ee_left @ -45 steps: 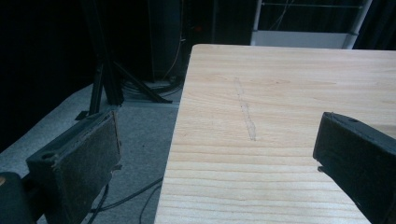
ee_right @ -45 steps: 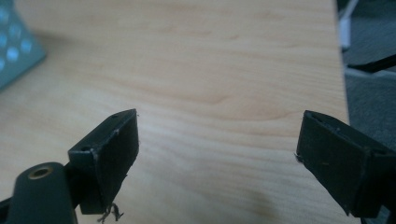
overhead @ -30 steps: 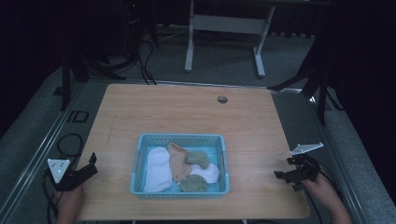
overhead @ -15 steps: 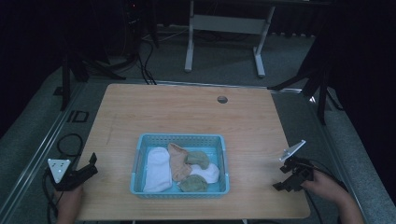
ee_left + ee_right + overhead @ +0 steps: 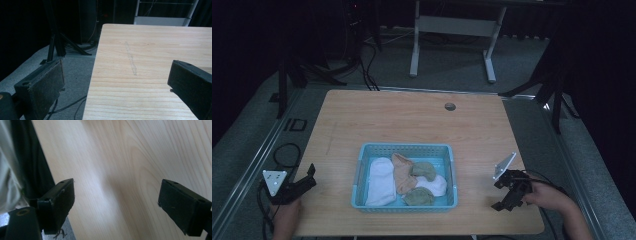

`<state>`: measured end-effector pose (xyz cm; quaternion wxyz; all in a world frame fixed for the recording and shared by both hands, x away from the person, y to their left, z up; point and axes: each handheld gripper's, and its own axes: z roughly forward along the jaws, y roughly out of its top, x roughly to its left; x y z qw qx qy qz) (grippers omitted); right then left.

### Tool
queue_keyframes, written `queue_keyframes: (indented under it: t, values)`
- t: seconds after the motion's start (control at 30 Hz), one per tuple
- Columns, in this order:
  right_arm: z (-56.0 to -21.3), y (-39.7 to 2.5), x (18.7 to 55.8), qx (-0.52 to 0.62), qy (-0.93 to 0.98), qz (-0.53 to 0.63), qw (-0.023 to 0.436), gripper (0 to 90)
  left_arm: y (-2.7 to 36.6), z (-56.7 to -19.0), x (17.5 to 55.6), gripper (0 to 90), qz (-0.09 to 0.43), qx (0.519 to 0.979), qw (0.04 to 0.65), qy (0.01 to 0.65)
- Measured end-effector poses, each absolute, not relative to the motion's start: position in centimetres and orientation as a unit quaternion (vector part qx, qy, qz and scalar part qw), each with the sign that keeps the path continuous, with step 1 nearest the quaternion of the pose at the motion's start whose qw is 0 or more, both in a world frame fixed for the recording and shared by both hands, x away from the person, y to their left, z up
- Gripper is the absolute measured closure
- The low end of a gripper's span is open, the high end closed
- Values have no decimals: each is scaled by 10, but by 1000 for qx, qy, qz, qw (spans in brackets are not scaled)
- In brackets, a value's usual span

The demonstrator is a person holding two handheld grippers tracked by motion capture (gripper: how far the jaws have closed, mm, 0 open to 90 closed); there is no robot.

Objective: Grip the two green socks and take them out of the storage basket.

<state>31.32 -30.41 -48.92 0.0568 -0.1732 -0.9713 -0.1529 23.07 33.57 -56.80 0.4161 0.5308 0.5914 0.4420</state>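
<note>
- Socks (image 5: 404, 178) lie heaped in a light-blue basket (image 5: 362, 172) that sits on the wooden table (image 5: 412, 120), near the front edge and about midway between the two grippers.
- Inside the basket, a white sock (image 5: 379, 180) lies along the left side, a peach sock (image 5: 402, 172) runs down the middle, and two olive-green socks sit to the right, one higher (image 5: 425, 170) and one at the front wall (image 5: 419, 197); another white piece (image 5: 435, 185) shows between the green ones.
- The socks look soft and crumpled, overlapping one another; none hangs over the rim.
- The left gripper (image 5: 304, 181) sits at the table's front left corner, well apart from the basket, held by a hand (image 5: 284, 217) coming in from the bottom edge; its jaws point up and to the right, toward the table.
- In the left gripper view its two black jaws stand wide apart with nothing between them, over the table's left edge, with grey floor beside it.
- The right gripper (image 5: 499, 195) is near the front right of the table, held by the person's right hand (image 5: 547, 197), tilted with its jaws pointing left and down at the wood.
- In the right gripper view its jaws are likewise spread wide and empty, close above bare wood grain.
- No readable writing or brand shows on the basket, socks or grippers.
</note>
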Motion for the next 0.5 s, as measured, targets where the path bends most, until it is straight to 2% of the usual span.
queue_keyframes:
  t: [0.5]
  values:
    - [-463, -241, 311, -82, -984, -146, 63, 137, 335, -568, 230, 3, 444, 530, 416, 591]
